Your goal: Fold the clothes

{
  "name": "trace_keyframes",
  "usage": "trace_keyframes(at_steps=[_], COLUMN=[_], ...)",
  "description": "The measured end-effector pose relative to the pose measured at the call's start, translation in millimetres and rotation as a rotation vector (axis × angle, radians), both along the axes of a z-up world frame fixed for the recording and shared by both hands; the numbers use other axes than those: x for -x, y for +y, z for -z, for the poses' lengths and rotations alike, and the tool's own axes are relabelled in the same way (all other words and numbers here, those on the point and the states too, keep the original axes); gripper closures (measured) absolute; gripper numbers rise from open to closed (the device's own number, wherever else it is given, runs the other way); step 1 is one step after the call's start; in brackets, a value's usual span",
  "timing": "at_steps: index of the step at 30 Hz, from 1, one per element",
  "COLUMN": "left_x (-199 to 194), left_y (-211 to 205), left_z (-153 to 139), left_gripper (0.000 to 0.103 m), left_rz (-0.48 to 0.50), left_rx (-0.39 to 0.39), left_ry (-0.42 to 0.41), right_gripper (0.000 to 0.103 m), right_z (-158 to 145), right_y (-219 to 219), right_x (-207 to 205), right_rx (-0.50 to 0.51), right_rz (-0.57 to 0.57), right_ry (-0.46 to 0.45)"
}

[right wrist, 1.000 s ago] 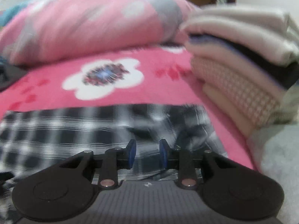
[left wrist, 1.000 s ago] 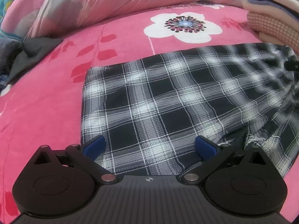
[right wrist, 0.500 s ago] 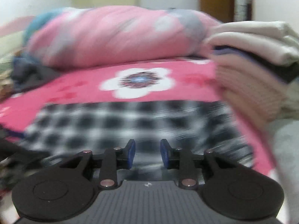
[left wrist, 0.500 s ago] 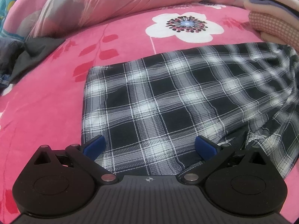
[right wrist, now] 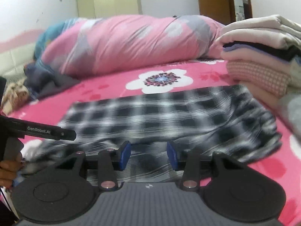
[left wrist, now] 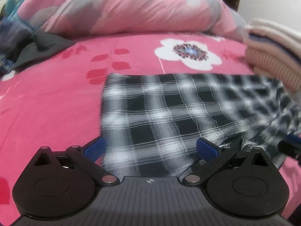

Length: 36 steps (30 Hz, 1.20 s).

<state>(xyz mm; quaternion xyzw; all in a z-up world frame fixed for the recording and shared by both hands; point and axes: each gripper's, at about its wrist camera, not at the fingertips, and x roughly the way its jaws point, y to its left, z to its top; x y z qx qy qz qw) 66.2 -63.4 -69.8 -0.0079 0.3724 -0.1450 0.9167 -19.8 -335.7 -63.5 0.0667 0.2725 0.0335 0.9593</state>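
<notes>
A black-and-white plaid garment (left wrist: 178,113) lies spread flat on the pink floral bedsheet (left wrist: 47,113); its right part is rumpled. My left gripper (left wrist: 150,147) stands wide open over the garment's near left corner, and the cloth lies under and between its blue pads without being pinched. In the right wrist view the same garment (right wrist: 160,116) looks blurred. My right gripper (right wrist: 148,155) hovers at its near edge with the jaws opening and nothing pressed between the pads. One of its fingers (left wrist: 289,145) shows at the right edge of the left wrist view.
A stack of folded clothes (right wrist: 263,56) stands at the right, touching the garment's far right corner. A rolled pink quilt (right wrist: 131,43) lies along the back. Dark loose clothes (left wrist: 37,47) are heaped at the left. A hand (right wrist: 9,169) holds the left tool's housing (right wrist: 37,130).
The right gripper's jaws have widened and its view has swung left and pulled back from the folded stack. The left gripper shifted left, so the garment sits further right in its view.
</notes>
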Motion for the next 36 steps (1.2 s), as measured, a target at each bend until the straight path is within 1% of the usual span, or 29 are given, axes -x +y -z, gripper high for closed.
trace_keyframes(at_steps=[3, 5, 9, 12, 13, 14, 15, 16, 18, 22, 24, 27, 30, 33, 34, 36], left_x=[9.2, 13.5, 18.7, 20.4, 20.7, 20.9, 21.2, 21.3, 21.7, 23.6, 23.9, 23.5, 21.0, 16.3, 13.4, 6.3], left_y=[22.1, 37.3, 64.8, 85.2, 92.1, 99.0, 105.9, 112.8, 123.3, 136.6, 140.2, 141.6, 139.9, 139.4, 139.3, 137.4], left_z=[-2.7, -2.8, -1.9, -0.1, 0.1, 0.4, 0.6, 1.2, 2.9, 7.8, 10.2, 12.6, 13.4, 14.1, 14.4, 14.7], left_gripper=[0.000, 0.000, 0.000, 0.000, 0.000, 0.000, 0.000, 0.000, 0.000, 0.000, 0.000, 0.000, 0.000, 0.000, 0.000, 0.000], left_rz=[-0.040, -0.077, -0.129, -0.178, -0.194, -0.209, -0.225, -0.238, -0.260, -0.283, -0.281, -0.272, -0.262, -0.255, -0.249, -0.236], left_rx=[0.058, 0.108, 0.185, 0.214, 0.224, 0.234, 0.244, 0.252, 0.250, 0.231, 0.235, 0.232, 0.223, 0.226, 0.233, 0.248], left_ry=[-0.013, -0.004, 0.019, 0.031, 0.035, 0.040, 0.044, 0.050, 0.065, 0.083, 0.092, 0.092, 0.087, 0.083, 0.082, 0.082], right_gripper=[0.058, 0.058, 0.058, 0.056, 0.053, 0.047, 0.043, 0.040, 0.039, 0.039, 0.039, 0.039, 0.039, 0.039, 0.041, 0.049], right_z=[1.5, 0.9, -3.6, -7.7, -8.6, -9.2, -9.1, -8.6, -5.2, 9.0, 19.2, 34.4, 48.9, 51.9, 52.7, 55.1], right_y=[12.7, 21.8, 43.3, 63.7, 71.6, 81.2, 91.2, 101.9, 128.9, 182.7, 204.2, 225.2, 237.3, 239.0, 238.7, 239.5], right_x=[6.7, 12.1, 21.5, 33.5, 36.2, 38.6, 40.5, 42.1, 44.0, 45.9, 47.1, 49.6, 43.7, 36.0, 33.6, 28.4], right_rx=[-0.020, -0.023, 0.015, 0.028, 0.033, 0.042, 0.058, 0.080, 0.153, 0.374, 0.488, 0.607, 0.697, 0.744, 0.756, 0.774], right_rz=[-0.017, -0.041, -0.082, -0.127, -0.149, -0.177, -0.207, -0.239, -0.310, -0.408, -0.461, -0.532, -0.512, -0.474, -0.464, -0.460], right_ry=[0.001, 0.003, -0.023, -0.049, -0.055, -0.063, -0.074, -0.085, -0.106, -0.158, -0.180, -0.203, -0.210, -0.224, -0.227, -0.225])
